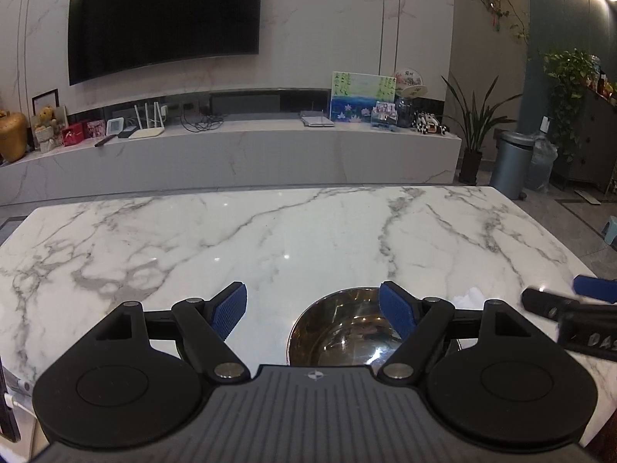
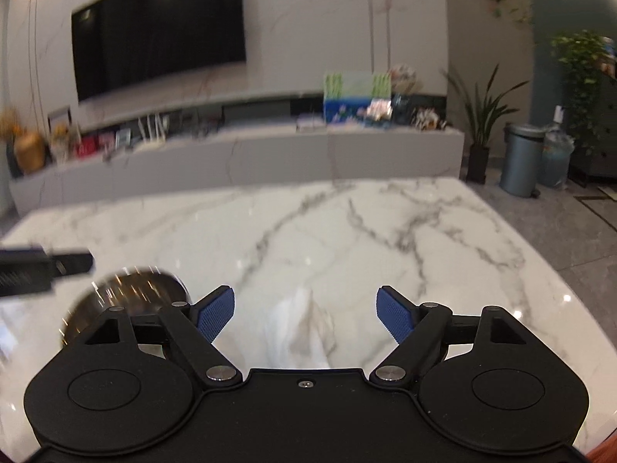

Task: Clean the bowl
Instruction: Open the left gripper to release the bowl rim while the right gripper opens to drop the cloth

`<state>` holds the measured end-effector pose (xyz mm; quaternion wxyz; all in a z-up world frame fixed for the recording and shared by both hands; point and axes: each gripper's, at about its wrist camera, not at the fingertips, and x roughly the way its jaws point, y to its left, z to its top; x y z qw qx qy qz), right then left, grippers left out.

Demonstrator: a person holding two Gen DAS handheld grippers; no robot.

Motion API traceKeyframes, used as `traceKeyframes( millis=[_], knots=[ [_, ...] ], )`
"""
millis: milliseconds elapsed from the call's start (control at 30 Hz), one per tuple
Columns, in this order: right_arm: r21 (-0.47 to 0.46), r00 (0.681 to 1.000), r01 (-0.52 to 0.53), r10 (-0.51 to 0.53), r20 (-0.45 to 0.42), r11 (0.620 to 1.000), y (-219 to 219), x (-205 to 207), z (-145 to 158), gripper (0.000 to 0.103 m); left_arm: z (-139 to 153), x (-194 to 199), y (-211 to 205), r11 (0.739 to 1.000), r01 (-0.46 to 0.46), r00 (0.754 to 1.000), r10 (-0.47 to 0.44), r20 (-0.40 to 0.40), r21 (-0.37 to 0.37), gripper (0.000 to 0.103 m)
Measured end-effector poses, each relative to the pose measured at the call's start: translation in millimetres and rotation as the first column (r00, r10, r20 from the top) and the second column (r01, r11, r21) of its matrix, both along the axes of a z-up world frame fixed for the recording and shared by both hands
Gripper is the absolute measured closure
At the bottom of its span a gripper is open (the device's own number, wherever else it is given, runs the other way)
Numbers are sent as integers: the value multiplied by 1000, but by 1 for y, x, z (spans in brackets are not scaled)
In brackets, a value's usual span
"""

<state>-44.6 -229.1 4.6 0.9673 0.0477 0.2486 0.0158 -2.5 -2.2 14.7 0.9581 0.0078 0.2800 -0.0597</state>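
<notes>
We held both the left gripper (image 1: 313,310) and right gripper (image 2: 305,310) released, grasping nothing. The steel bowl (image 1: 339,332) sat low centre on the marble table (image 1: 270,239), white tissue (image 2: 297,328) beside it; whether wiping lay ahead or behind, we couldn't tell.

The right gripper (image 2: 306,314) hangs above the white marble desk (image 2: 385,239) with its blue-padded jaws spread wide and nothing between them. Below the gap, near the lower middle, lies a crumpled white tissue (image 2: 299,332) on the desk. To the left, partly behind the gripper's left finger, sits a shiny steel bowl (image 2: 123,289), blurred. The left gripper (image 2: 42,270) reaches in from the far left edge above the bowl, too blurred to read its jaws. Farther off, a dark television (image 2: 158,34) hangs on the wall.
</notes>
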Motion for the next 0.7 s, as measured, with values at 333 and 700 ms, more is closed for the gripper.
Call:
traceKeyframes(
  millis=[333, 700],
  knots=[
    [-54, 999, 4, -1, 44, 999, 16, -21, -4, 8, -6, -5, 1, 999, -41, 998, 40, -46, -12, 28],
    [-82, 998, -66, 64, -23, 994, 30, -27, -11, 8, -18, -18, -2, 995, -84, 985, 91, -146, 54, 28]
  ],
)
